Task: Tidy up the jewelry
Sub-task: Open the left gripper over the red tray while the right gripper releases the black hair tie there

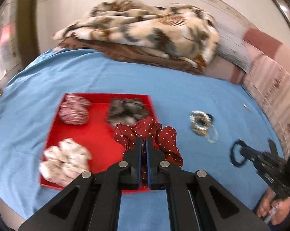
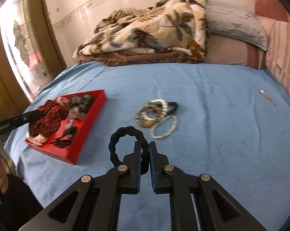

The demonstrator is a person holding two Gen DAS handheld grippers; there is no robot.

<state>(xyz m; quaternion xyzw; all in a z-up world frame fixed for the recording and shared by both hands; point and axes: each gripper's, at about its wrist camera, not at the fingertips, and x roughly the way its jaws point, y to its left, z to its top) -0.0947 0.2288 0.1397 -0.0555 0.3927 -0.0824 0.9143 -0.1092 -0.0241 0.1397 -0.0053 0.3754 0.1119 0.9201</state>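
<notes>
My left gripper is shut on a dark red scrunchie with white dots, held over the right edge of the red tray. The tray holds a striped scrunchie, a grey furry one and a pale one. My right gripper is shut on a black hair tie, a loop held above the blue sheet. The same tie and right gripper show at the right of the left wrist view. A pile of bead bracelets lies on the sheet.
The red tray sits left of the bracelets in the right wrist view, with the dotted scrunchie over it. A folded leaf-print blanket and a pillow lie at the back. A small metal piece lies far right.
</notes>
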